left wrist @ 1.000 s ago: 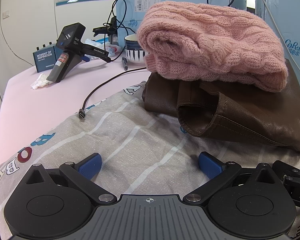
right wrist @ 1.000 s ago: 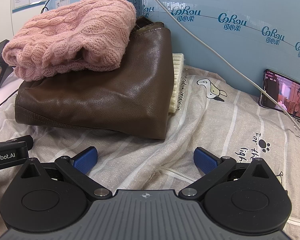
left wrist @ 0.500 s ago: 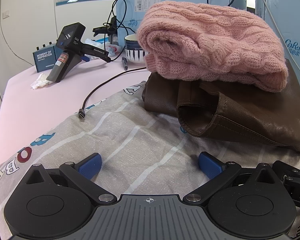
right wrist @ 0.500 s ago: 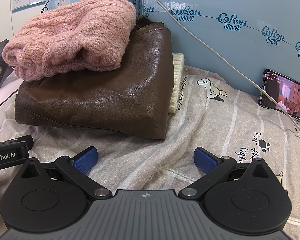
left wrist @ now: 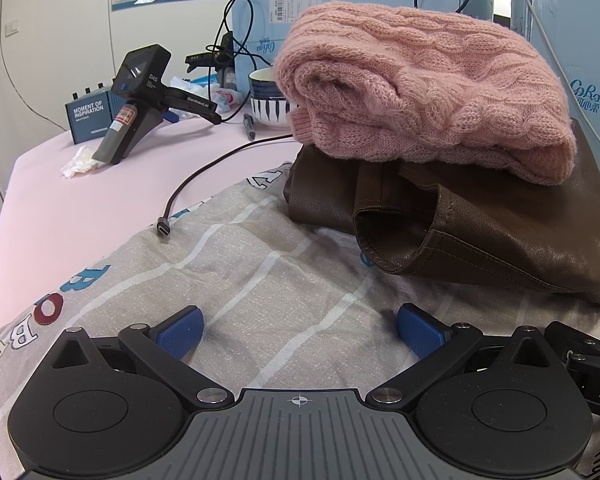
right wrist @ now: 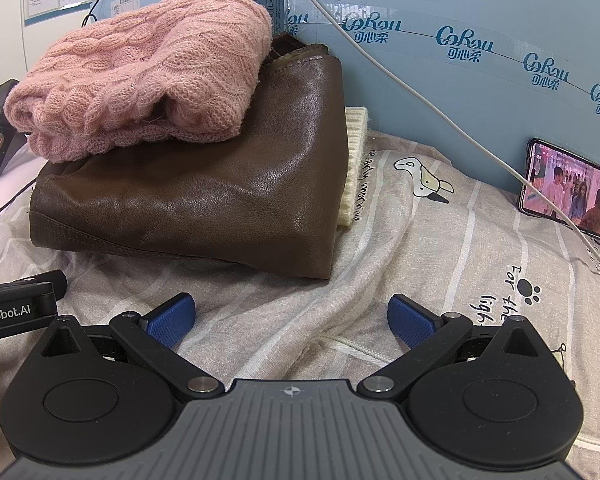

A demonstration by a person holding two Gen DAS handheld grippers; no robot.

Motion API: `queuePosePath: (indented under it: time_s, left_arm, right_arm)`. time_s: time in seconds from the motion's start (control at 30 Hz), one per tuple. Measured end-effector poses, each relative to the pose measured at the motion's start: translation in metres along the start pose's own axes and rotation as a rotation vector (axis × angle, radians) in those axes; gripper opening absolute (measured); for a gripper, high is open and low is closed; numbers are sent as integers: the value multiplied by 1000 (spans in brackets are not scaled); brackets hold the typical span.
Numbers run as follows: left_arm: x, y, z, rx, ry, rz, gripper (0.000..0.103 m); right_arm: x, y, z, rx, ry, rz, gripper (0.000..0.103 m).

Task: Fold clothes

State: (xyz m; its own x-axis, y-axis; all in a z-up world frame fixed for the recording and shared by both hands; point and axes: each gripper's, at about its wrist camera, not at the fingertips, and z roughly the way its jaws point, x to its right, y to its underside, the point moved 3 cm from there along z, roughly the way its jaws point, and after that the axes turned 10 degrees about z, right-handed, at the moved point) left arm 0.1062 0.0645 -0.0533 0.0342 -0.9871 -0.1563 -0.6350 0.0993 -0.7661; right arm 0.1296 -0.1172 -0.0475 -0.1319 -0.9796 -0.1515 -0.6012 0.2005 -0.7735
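A: Where do the clothes sit?

B: A folded pink cable-knit sweater (left wrist: 424, 88) lies on top of a folded brown leather jacket (left wrist: 500, 236). The stack rests on a grey printed sheet (left wrist: 260, 280) spread over the desk, toward the far side, close to the blue cardboard boxes (right wrist: 460, 20) that line the back edge.

A: Anything under the stack?

B: From the right wrist view a cream knitted piece (right wrist: 354, 160) shows at the jacket's right side, between it and the box wall. How far it reaches under the jacket cannot be told.

A: And the grippers?

B: The left gripper (left wrist: 300, 332) has its blue fingers (left wrist: 180, 334) spread wide, grasping nothing, low over the sheet in front of the stack. The right gripper (right wrist: 290, 318) is likewise released, fingers (right wrist: 412, 322) apart, over a rumpled patch of sheet where a white cord (right wrist: 356, 346) lies. Neither touches the jacket. The two grippers are side by side; part of each shows at the edge of the other's view.

A: What else is on the desk?

B: At the left, on the bare pink desk top (left wrist: 80, 208), a USB cable (left wrist: 204, 176) ends on the sheet's edge. Farther back stand a spare handheld gripper (left wrist: 140, 104), a small blue box (left wrist: 88, 116), a crumpled tissue (left wrist: 78, 162), a marker (left wrist: 249, 125) and a striped bowl (left wrist: 266, 100). At the right, a phone (right wrist: 568, 190) with a lit screen leans against the box wall, a white cable (right wrist: 420, 100) running past it.
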Motion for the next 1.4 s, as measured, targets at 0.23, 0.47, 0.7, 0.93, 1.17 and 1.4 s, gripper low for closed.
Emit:
queuePosePath:
  time_s: [0.23, 0.47, 0.7, 0.93, 1.17, 1.4]
  left_arm:
    - [1, 0, 0, 0, -2, 1, 103]
    - [0, 0, 1, -2, 1, -1, 103]
    - [0, -1, 1, -3, 0, 0, 103]
    - [1, -1, 1, -3, -2, 0, 103]
    - [1, -1, 1, -4, -5, -1, 103]
    - [2, -1, 0, -5, -11, -1, 103]
  right_arm:
    - [0, 0, 0, 0, 0, 0, 103]
    - [0, 1, 1, 0, 0, 0, 103]
    - [0, 1, 1, 0, -1, 0, 103]
    - [-1, 1, 1, 1, -1, 0, 103]
    - [0, 1, 1, 0, -1, 0, 103]
    - [1, 1, 1, 0, 1, -4, 103]
